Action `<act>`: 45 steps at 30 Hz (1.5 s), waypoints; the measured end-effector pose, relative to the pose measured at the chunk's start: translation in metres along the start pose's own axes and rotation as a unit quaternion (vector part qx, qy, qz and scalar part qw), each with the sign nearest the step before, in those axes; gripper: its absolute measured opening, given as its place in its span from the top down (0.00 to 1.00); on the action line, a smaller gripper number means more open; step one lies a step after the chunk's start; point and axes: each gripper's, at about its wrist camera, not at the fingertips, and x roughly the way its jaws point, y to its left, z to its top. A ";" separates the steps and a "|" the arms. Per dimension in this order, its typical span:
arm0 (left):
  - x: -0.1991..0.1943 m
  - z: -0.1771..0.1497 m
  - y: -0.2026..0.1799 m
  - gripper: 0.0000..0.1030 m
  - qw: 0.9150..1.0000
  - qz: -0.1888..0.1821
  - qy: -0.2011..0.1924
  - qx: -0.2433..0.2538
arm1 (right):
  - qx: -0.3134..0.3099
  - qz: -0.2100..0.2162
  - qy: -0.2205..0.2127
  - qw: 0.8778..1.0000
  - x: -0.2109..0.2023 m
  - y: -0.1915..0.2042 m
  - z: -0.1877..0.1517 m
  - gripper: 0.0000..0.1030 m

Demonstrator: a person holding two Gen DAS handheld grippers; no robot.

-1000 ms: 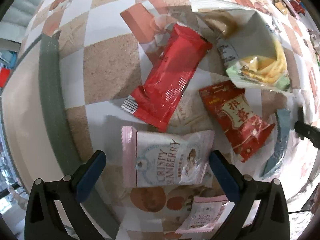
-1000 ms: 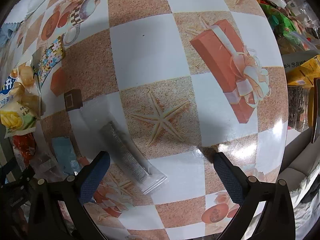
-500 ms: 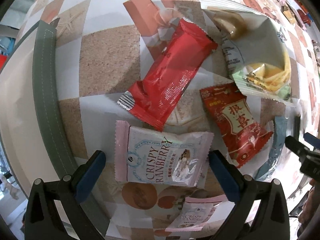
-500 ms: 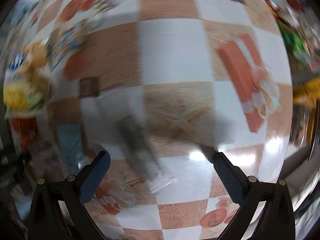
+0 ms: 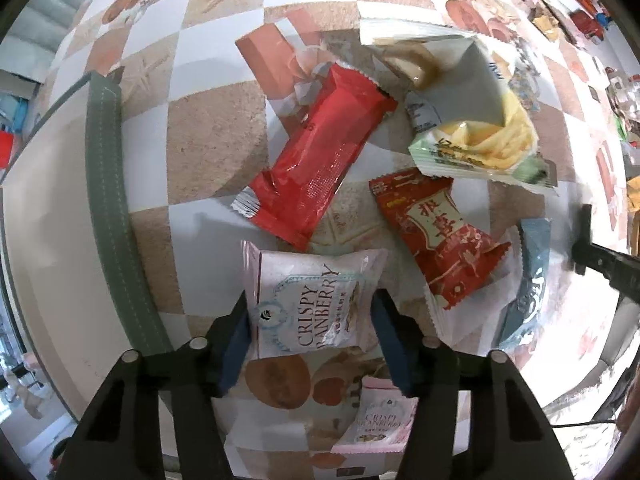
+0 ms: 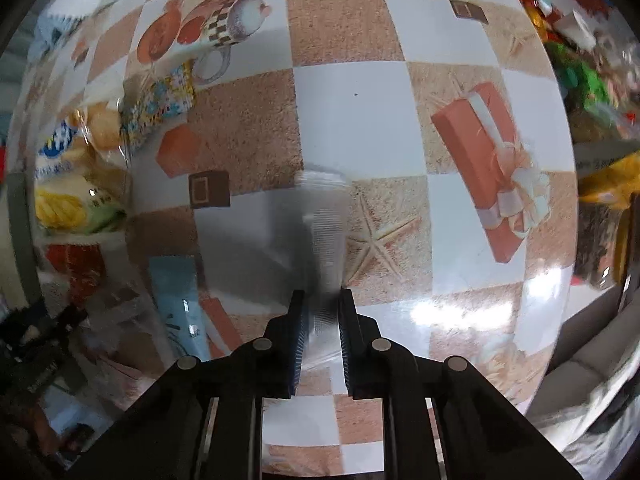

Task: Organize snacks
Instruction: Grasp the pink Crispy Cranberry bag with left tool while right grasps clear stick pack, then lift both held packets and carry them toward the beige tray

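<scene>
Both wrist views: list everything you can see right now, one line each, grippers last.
Pink Crispy Cranberry packet: one, pale pink, between the left gripper's fingers.
Second pink cranberry packet: one, pink, below it near the frame's bottom.
Long red foil wrapper: one, red, middle of the table.
Red packet with Chinese print: one, red and cream, right of the long wrapper.
Fries bag: one, white and green, upper right.
Blue sachet: one, blue-grey, far right.
Silver clear-ended stick packet: one, silver, blurred, in the right gripper.
Checked tablecloth: one, tan and white.
Left gripper: closing, pads at the packet's edges.
Right gripper: shut on the stick packet.
</scene>
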 end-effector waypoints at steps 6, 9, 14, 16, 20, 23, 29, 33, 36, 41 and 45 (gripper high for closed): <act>-0.017 -0.006 -0.002 0.56 1.000 -0.004 -0.014 0.009 | 0.018 0.028 0.001 0.999 -0.007 -0.001 -0.014 0.83; -0.021 -0.009 0.000 0.58 1.000 -0.012 -0.014 0.006 | 0.021 0.036 0.000 0.999 -0.011 -0.001 -0.023 0.83; -0.035 -0.018 0.002 0.64 0.999 -0.024 -0.026 0.015 | 0.034 0.049 -0.005 0.998 -0.021 -0.001 -0.042 0.83; -0.043 -0.025 0.005 0.65 0.999 -0.027 -0.032 0.019 | 0.039 0.057 -0.006 0.998 -0.025 -0.007 -0.044 0.83; -0.049 -0.027 0.003 0.65 0.999 -0.029 -0.032 0.018 | 0.044 0.066 -0.011 0.997 -0.037 -0.011 -0.050 0.83; -0.049 -0.025 0.004 0.65 0.999 -0.037 -0.030 0.012 | 0.047 0.064 -0.010 0.997 -0.041 -0.012 -0.053 0.83; -0.040 -0.024 0.029 0.64 0.998 -0.056 -0.026 0.005 | 0.049 0.064 -0.014 0.997 -0.056 -0.030 -0.045 0.83; -0.035 -0.019 0.038 0.57 0.997 -0.069 -0.017 -0.008 | 0.053 0.067 -0.012 0.996 -0.061 -0.037 -0.052 0.83; -0.030 -0.014 0.041 0.60 0.997 -0.081 -0.015 -0.013 | 0.057 0.068 -0.009 0.996 -0.064 -0.041 -0.058 0.83; -0.043 -0.018 0.036 0.73 0.994 -0.102 -0.036 0.013 | 0.060 0.073 -0.008 0.996 -0.062 -0.044 -0.064 0.83; -0.057 -0.025 0.036 0.77 0.992 -0.110 -0.050 0.018 | 0.057 0.079 -0.011 0.995 -0.066 -0.041 -0.067 0.83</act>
